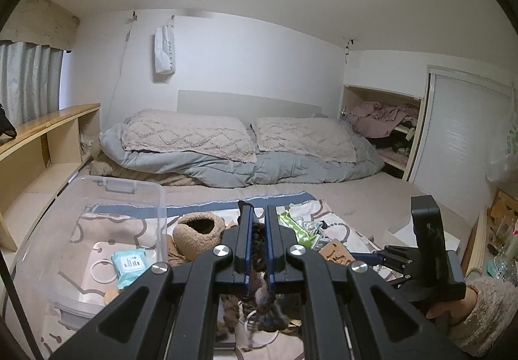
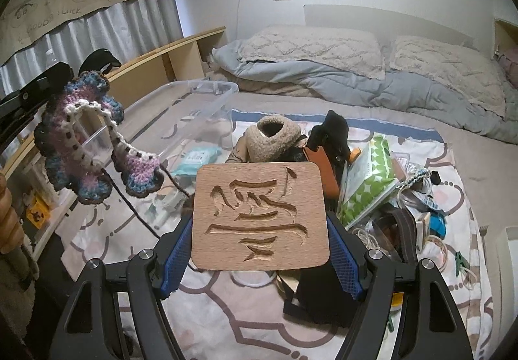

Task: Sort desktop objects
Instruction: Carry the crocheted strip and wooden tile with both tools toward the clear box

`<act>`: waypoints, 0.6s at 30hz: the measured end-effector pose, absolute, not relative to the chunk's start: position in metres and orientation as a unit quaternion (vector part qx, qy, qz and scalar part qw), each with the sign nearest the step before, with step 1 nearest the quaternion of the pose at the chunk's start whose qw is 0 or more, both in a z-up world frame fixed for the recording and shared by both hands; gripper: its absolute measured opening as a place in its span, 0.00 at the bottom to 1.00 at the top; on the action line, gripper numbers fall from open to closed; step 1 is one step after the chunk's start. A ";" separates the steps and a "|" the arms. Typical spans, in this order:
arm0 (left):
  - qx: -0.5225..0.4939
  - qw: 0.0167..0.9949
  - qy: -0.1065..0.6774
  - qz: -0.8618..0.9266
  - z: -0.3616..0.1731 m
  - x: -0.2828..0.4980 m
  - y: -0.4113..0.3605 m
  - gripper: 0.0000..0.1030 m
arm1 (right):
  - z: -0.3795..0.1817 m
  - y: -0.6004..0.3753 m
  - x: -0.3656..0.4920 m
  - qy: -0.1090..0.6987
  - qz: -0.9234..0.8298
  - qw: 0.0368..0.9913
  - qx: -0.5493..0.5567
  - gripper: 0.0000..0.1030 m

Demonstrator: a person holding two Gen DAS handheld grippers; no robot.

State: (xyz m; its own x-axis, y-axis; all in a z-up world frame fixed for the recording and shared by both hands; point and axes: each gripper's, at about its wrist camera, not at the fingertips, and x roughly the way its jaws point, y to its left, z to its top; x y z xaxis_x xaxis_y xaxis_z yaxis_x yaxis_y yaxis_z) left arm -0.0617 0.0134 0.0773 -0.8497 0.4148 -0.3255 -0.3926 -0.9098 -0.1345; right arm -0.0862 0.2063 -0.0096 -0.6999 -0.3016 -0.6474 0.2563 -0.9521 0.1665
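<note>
Closest to the right wrist lens, a wooden plaque (image 2: pixel 260 216) with carved strokes is gripped flat between the blue pads of the right tongs (image 2: pixel 260 243) — the jaws are spread wide, one pad pressed against each side edge, and the plaque is carried clear of the bedding.

Beyond both tongs, a bed (image 1: pixel 372 195) is spread across the room, with a grey duvet (image 1: pixel 226 165) and two textured pillows (image 2: pixel 314 44) bunched at its far end. A patterned cloth (image 2: pixel 226 305) is laid over the near part of the bed, under the tongs.

Ahead and to the left of the left tongs, a clear plastic bin (image 1: pixel 97 237) is set on the cloth; a teal wipes packet (image 1: pixel 129 264) and a white ring are seen inside it. Directly ahead of the right tongs, past the plaque, a heap of mixed objects is piled: a fuzzy beige slipper (image 2: pixel 275 136), a dark item behind it, and a green-and-white dotted pack (image 2: pixel 369 178) slightly to the right.

The left tongs (image 1: pixel 259 224) are closed tight on a crocheted piece (image 2: pixel 81 136) in purple, blue and white. From the right wrist view it is seen well off to the left of the right tongs, hanging in the air with a dark yarn strand trailing down — above the bin's near side.
</note>
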 end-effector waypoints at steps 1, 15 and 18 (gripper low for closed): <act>-0.175 0.209 -0.033 0.962 0.079 -0.062 0.012 0.07 | -0.008 0.206 -0.086 -0.033 -0.922 0.150 0.355 0.74; -0.126 0.153 -0.065 0.978 0.125 -0.079 -0.030 0.07 | 0.021 0.193 -0.098 -0.047 -0.933 0.142 0.327 0.74; -0.107 0.133 -0.074 0.983 0.141 -0.081 -0.049 0.07 | 0.028 0.189 -0.103 -0.050 -0.935 0.143 0.321 0.74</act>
